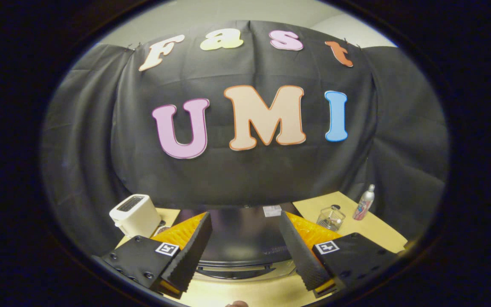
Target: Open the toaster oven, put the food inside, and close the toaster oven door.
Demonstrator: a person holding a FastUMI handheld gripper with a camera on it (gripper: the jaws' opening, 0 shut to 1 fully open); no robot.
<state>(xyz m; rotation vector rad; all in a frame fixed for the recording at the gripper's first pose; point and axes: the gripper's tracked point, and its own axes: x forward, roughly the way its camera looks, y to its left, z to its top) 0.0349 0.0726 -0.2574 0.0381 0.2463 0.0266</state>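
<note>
Nearest of all, the gripper (245, 238) held its two fingers (190, 251) spread wide apart, with nothing pinched between them and neither one pressing on anything. A marker tag sat on the base of each finger. Low down between the fingers a strip of the pale yellow tabletop (245, 294) showed, and at its nearest rim a small rounded bit of something, too little of it in sight to tell what it was.

Just ahead, framed in the gap between the fingers, stood the toaster oven (243, 238). It was seen from above: a dark, glossy top, with its curved front edge and door handle (237, 269) lying closest to the gripper. The door looked closed, though the steep angle made that hard to judge. A small pale label or tag (272, 210) rested near the oven's back edge. The food could not be picked out.

Farther off, beyond the left finger, a white slot toaster (135, 215) stood upright on the table. Beyond the right finger were a small clear glass jar (330, 217) and, a little farther and to its right, an upright spray bottle (365, 202) with a pale cap, the two near each other but apart.

Behind everything hung the black cloth wall (79, 140), and above it a strip of light plain wall (237, 13).
</note>
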